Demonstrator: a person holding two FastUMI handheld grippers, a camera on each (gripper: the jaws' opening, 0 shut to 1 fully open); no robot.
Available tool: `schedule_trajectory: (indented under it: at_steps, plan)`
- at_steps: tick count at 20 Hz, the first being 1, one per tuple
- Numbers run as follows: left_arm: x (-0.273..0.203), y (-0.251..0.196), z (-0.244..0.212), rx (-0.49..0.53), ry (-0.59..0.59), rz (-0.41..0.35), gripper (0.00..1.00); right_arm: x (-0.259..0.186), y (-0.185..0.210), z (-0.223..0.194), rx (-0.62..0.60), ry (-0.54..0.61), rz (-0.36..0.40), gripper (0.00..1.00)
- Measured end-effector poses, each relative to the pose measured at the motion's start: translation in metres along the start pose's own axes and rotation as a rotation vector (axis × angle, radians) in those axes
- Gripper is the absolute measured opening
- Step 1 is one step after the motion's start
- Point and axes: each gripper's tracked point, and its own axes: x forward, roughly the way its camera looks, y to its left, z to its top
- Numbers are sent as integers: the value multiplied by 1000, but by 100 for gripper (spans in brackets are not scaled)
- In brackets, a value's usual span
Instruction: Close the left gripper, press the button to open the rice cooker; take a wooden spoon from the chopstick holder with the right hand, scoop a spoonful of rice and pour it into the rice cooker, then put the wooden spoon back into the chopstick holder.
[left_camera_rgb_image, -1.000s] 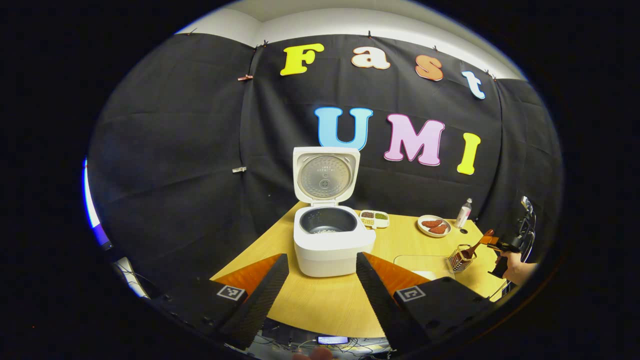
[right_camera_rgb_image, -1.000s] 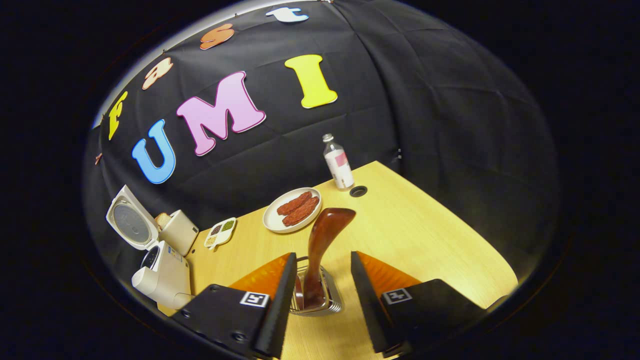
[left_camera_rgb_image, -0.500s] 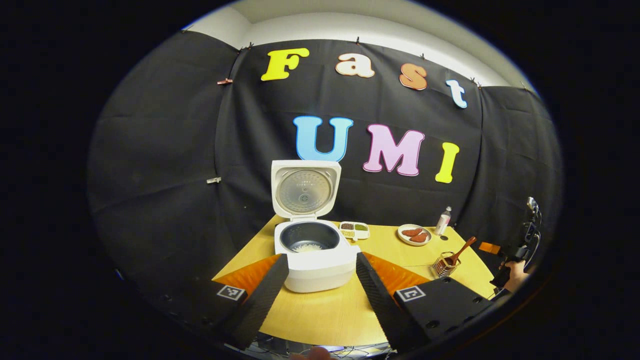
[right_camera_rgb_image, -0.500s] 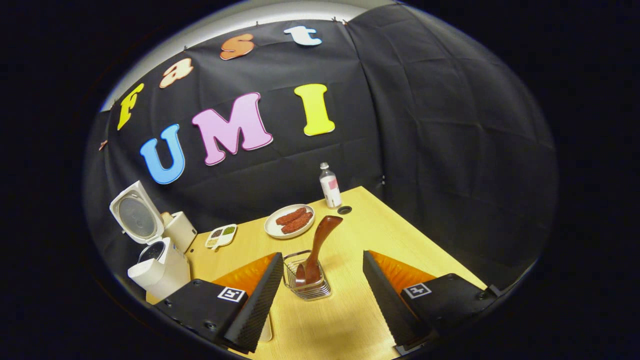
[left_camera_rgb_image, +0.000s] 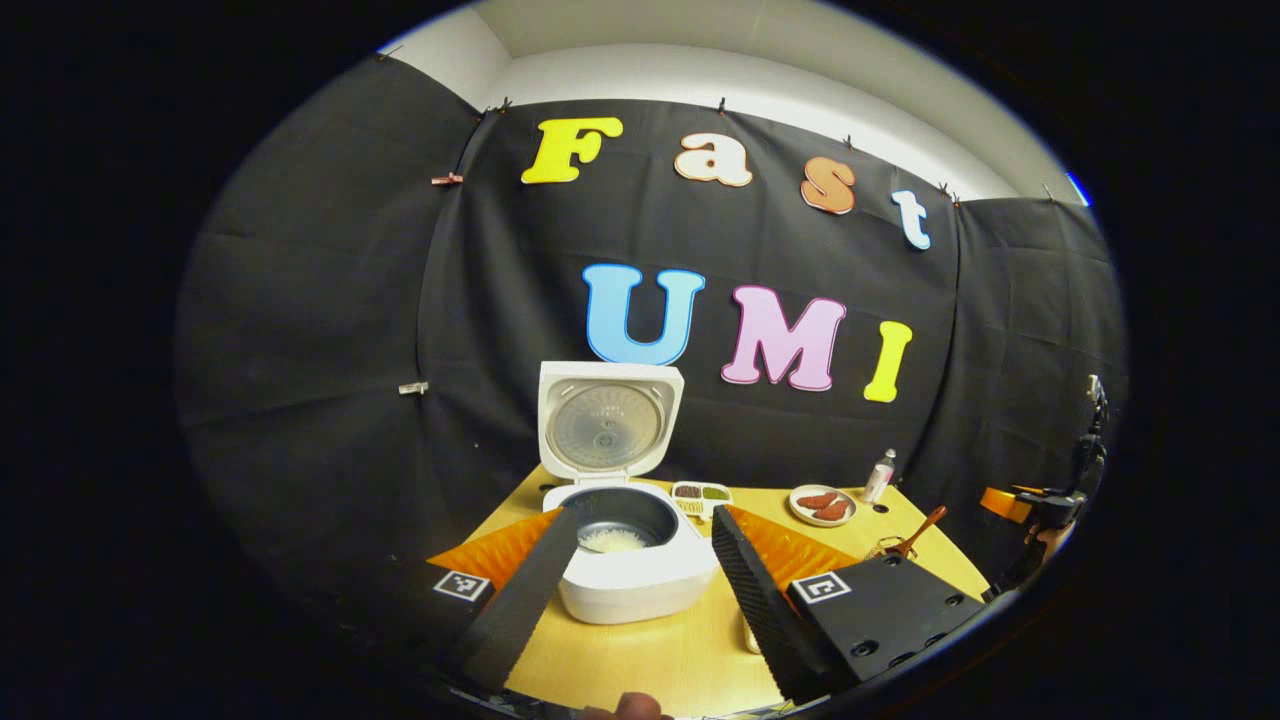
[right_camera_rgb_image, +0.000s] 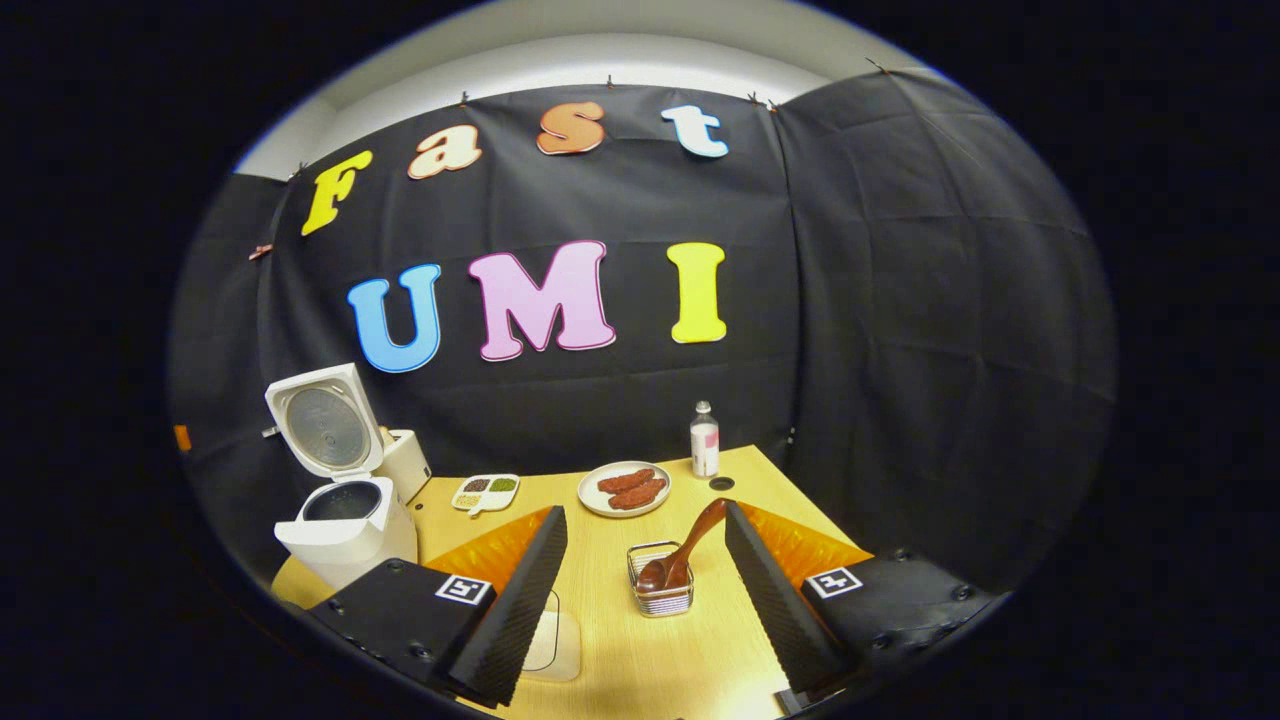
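White rice cooker (left_camera_rgb_image: 640, 575) sitting lid-up, rice inside; off to its right, wooden spoon (right_camera_rgb_image: 685, 548) leaning bowl-down in wire chopstick holder (right_camera_rgb_image: 660, 590).

Both cams back off table's near edge, facing far wall: left gripper view near open rice cooker (left_camera_rgb_image: 628, 560), right gripper view over chopstick holder (right_camera_rgb_image: 661, 591); shared: cooker, holder, plate (right_camera_rgb_image: 624, 489).

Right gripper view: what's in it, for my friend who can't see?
A wooden spoon stands tilted in a wire chopstick holder on a wooden table, framed by the open right gripper. An open rice cooker sits far left.
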Motion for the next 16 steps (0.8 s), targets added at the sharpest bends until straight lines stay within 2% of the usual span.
schedule_trajectory:
  at_steps: [7, 13, 16]
  plan:
    - [66, 7, 67, -2, -125, -20, 94, -32, 15, 19, -40, -26, -4, 98]
    - [148, 1, 117, 4, -213, -44, 95, -58, 21, 37, -57, -38, -28, 98]
    - [194, 14, 130, 14, -235, -4, 95, -73, 23, 42, -51, -50, -51, 98]
